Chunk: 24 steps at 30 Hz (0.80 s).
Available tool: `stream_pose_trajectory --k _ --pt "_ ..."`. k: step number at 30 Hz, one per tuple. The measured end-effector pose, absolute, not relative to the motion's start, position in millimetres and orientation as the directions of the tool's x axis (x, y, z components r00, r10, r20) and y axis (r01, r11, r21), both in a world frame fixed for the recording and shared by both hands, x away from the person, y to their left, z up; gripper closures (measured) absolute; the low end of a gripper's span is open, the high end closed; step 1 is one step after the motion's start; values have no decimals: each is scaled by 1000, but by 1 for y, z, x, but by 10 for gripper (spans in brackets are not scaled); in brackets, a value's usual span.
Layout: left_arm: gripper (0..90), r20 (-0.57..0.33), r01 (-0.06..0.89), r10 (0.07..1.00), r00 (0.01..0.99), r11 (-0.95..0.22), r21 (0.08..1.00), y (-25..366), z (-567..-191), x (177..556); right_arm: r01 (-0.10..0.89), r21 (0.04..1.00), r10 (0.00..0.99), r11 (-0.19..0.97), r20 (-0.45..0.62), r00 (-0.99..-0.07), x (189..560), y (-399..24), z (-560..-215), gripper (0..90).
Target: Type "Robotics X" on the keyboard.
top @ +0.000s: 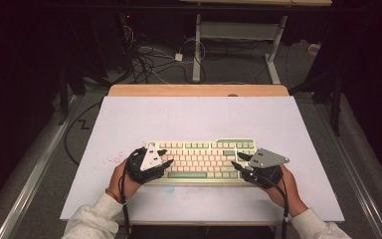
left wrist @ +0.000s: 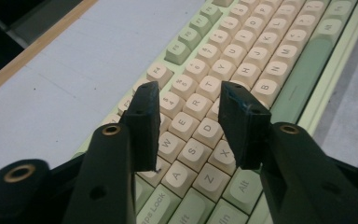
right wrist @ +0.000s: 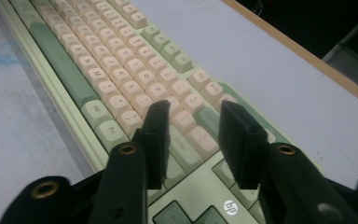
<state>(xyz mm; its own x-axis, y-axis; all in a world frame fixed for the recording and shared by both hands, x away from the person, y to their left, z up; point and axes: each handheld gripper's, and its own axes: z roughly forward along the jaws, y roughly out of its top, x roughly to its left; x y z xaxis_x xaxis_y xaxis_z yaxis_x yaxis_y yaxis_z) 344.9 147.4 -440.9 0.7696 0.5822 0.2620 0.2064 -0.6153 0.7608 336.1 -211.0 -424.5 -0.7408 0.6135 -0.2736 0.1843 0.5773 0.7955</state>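
Note:
A pale green keyboard (top: pixel 201 160) with cream and green keys lies on the white table top, near its front edge. My left gripper (top: pixel 162 158) hovers over the keyboard's left end, jaws parted above the letter keys (left wrist: pixel 193 126), nothing between them. My right gripper (top: pixel 239 161) hovers over the keyboard's right end, jaws parted above the Enter key area (right wrist: pixel 186 126), also holding nothing. Both point inward toward the keyboard's middle. A long green space bar (left wrist: pixel 307 70) runs along the keyboard's near row.
The white table top (top: pixel 189 119) has a wooden strip (top: pixel 199 90) along its far edge. Faint red marks (top: pixel 112 159) stain the board left of the keyboard. Cables and a desk frame (top: pixel 197 45) lie on the floor beyond.

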Motion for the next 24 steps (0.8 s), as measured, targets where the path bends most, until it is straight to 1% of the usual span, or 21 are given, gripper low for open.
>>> stream_pose_trajectory --k 3,7,8,9,11,13,18,24 --pt "452 269 203 586 764 -615 762 147 -442 345 181 805 625 564 -273 -731 336 -212 -425 475" --pt "397 260 212 594 761 -607 766 148 -443 345 181 810 632 557 -273 -725 336 -211 -425 343" --pt "331 280 208 599 750 -616 760 148 -444 345 180 810 633 559 -276 -723 336 -211 -425 311" --pt "282 287 208 602 745 -619 757 148 -445 345 177 812 636 556 -279 -720 336 -211 -426 293" --pt "268 290 205 604 742 -617 759 149 -446 344 177 818 643 547 -275 -715 336 -213 -426 273" --pt "187 288 211 618 731 -607 766 150 -446 343 169 824 648 541 -281 -708 335 -215 -424 248" --pt "185 312 184 611 727 -612 769 152 -443 339 156 840 675 519 -291 -678 332 -221 -421 200" --pt "185 323 169 613 721 -607 777 159 -440 332 145 847 681 512 -297 -670 325 -232 -418 213"
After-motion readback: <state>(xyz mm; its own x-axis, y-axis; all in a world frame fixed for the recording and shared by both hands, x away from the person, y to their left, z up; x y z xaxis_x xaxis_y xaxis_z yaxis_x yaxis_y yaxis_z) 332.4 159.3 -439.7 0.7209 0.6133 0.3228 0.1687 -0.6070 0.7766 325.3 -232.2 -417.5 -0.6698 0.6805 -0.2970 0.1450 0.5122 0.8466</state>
